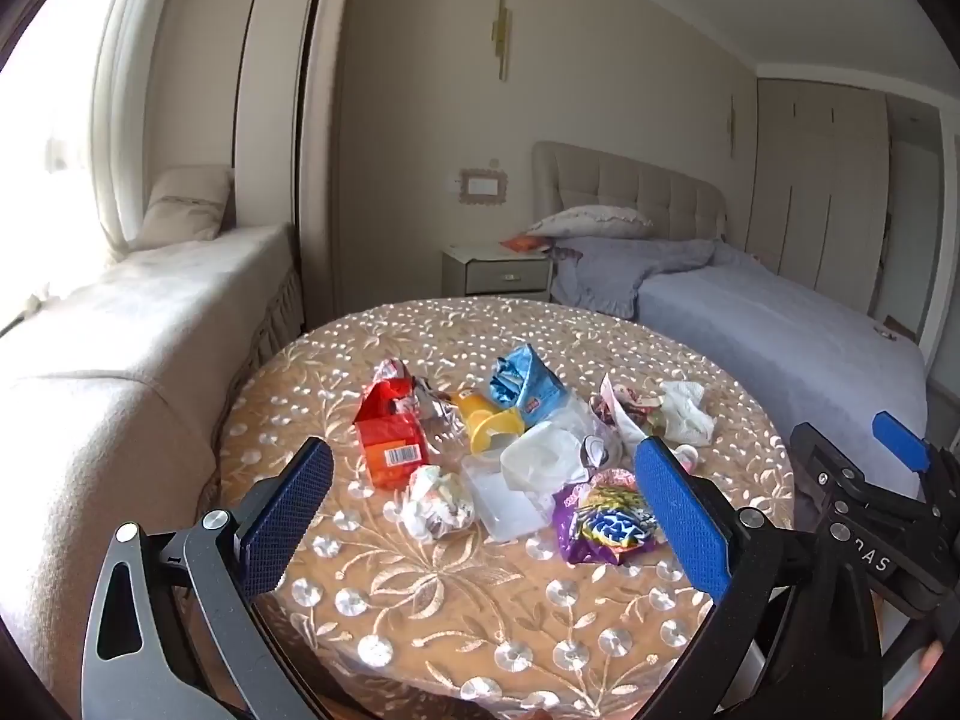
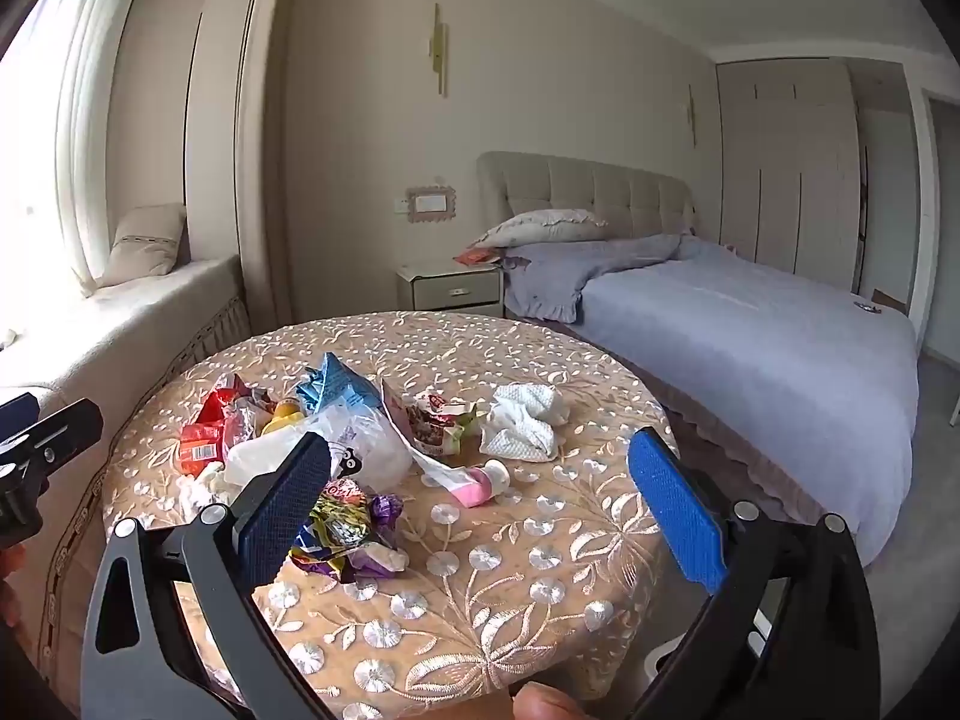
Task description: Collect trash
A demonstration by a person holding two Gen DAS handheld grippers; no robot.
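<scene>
Progress: nothing is judged collected so far; all the trash is seen lying on the round worktop (image 1: 420,618), which is covered by an embroidered floral cloth, and no bin or bag is shown in either view.

Left gripper (image 1: 480,516): jaws are spread to their widest; nothing is held. It is poised above the near edge of the worktop, short of the pile.

Right gripper (image 2: 480,516): jaws are likewise fully spread and empty, and are angled down toward the worktop.

Trash, catalogued as a loose cluster at the middle of the worktop:
- red wrapper (image 1: 387,438), crumpled, barcode showing, at the left of the cluster.
- blue snack bag (image 1: 525,384), torn open, at the far side.
- yellow plastic cup (image 1: 489,423), tipped over, beside the blue bag.
- clear plastic packaging (image 1: 528,468), flattened, at the centre.
- purple candy wrapper (image 1: 600,519), crinkled, nearest the left gripper's right finger.
- crumpled paper ball (image 1: 435,501), white, at the near left.
- white tissue (image 2: 522,426), wadded, set slightly apart at the right.
- pink-and-white tube (image 2: 477,483), lying flat, near the tissue.

Remaining: every listed piece is judged still to be picked up.
</scene>
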